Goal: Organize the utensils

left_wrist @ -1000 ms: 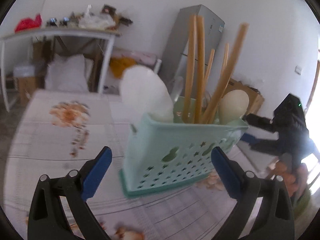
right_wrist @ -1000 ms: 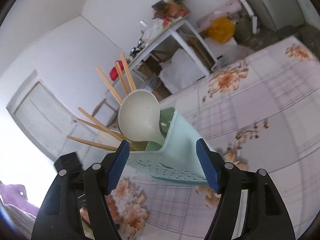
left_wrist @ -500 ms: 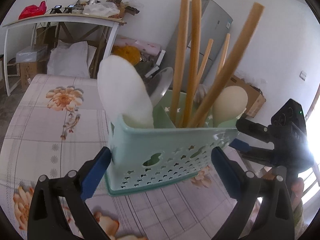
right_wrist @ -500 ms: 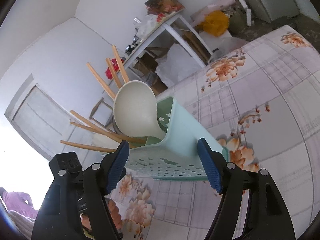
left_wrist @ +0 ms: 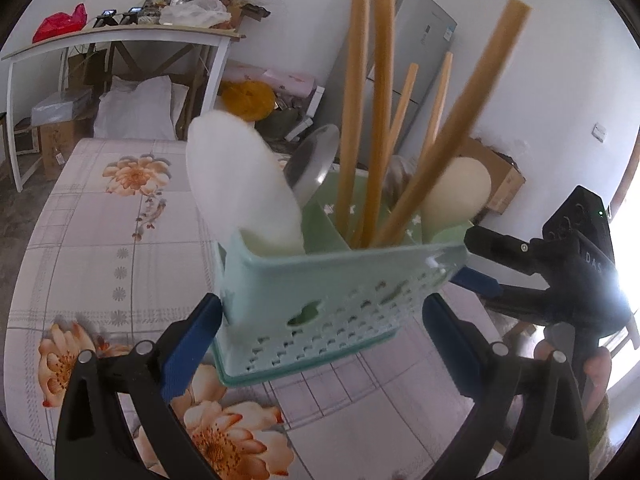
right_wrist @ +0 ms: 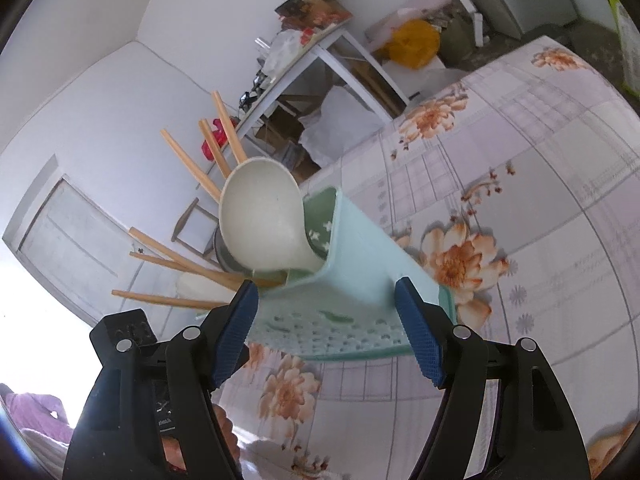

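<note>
We found the utensil caddy standing on the floral tabletop, loaded with chopsticks and spoons. Both left tongs and right tongs straddled it, wide apart. An off-centre squeeze risked tipping it.

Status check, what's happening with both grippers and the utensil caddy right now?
Left hand-held gripper open, straddling caddy. Right hand-held gripper open at its end. Chopsticks, spoons inside. Nothing blocking.

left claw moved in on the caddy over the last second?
Yes. In the left wrist view the caddy now fills the gap between the open left claw pads, and the white table sits higher: it closed in.
</note>
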The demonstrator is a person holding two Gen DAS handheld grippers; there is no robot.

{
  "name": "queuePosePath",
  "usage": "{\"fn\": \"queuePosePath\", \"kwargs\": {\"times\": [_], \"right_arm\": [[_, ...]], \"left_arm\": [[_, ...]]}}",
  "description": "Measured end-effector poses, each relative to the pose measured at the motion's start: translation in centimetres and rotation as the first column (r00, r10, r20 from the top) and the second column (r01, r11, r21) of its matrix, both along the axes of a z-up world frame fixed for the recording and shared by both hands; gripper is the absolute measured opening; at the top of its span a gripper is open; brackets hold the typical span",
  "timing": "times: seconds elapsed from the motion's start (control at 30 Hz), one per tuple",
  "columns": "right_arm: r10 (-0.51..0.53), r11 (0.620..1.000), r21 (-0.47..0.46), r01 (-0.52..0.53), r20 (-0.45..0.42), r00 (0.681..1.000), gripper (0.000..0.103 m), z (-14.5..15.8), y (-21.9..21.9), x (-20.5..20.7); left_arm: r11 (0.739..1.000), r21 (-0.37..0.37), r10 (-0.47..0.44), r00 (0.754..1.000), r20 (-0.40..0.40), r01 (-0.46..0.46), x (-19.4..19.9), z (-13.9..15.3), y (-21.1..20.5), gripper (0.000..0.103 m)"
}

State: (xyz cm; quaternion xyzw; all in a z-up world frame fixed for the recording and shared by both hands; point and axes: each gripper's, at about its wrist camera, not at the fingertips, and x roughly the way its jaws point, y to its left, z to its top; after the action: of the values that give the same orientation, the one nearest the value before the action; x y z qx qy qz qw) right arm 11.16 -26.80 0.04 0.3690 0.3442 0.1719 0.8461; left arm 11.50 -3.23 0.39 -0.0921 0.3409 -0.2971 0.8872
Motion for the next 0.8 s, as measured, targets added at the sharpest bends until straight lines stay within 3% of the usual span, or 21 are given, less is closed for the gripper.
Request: {"fn": "queuePosePath", "kwargs": {"times": [0.2, 0.3, 0.4, 0.53, 0.7, 0.8], "right_arm": [[-0.071, 0.991, -0.113, 0.075, 0.042, 0.997, 0.072, 1.3, 0.6, -4.5], [-0.078, 0.967, -0.239, 0.088, 0.051, 0.996, 0.075, 1.6, 2.5, -6.8], [-0.08, 0.925, -0.369, 0.095, 0.056, 0.995, 0.081, 1.7, 4.9, -8.3], [-0.117, 0.831, -0.537, 0.143, 0.083, 0.99, 0.094, 1.7, 7.7, -9.6], [-0.157, 0.711, -0.673, 0.204, 0.131, 0.979, 0.095, 1.8, 9.6, -10.2], [-0.181, 0.676, -0.702, 0.222, 0.134, 0.974, 0.095, 1.7, 9.6, -10.2]], "left_arm": [[0.997, 0.041, 0.071, 0.997, 0.006, -0.071, -2.8, -0.1, 1.6, 0.097], [0.99, 0.086, 0.107, 0.994, 0.017, -0.108, -4.7, -0.1, 2.0, 0.097], [0.982, 0.137, 0.122, 0.992, 0.04, -0.127, -6.2, 0.0, 1.9, 0.097], [0.962, 0.21, 0.157, 0.984, 0.088, -0.173, -7.6, 0.4, 1.8, 0.097], [0.932, 0.257, 0.225, 0.963, 0.151, -0.258, -8.5, 1.2, 1.6, 0.097], [0.917, 0.266, 0.257, 0.951, 0.172, -0.296, -8.9, 1.7, 1.7, 0.097]]}}
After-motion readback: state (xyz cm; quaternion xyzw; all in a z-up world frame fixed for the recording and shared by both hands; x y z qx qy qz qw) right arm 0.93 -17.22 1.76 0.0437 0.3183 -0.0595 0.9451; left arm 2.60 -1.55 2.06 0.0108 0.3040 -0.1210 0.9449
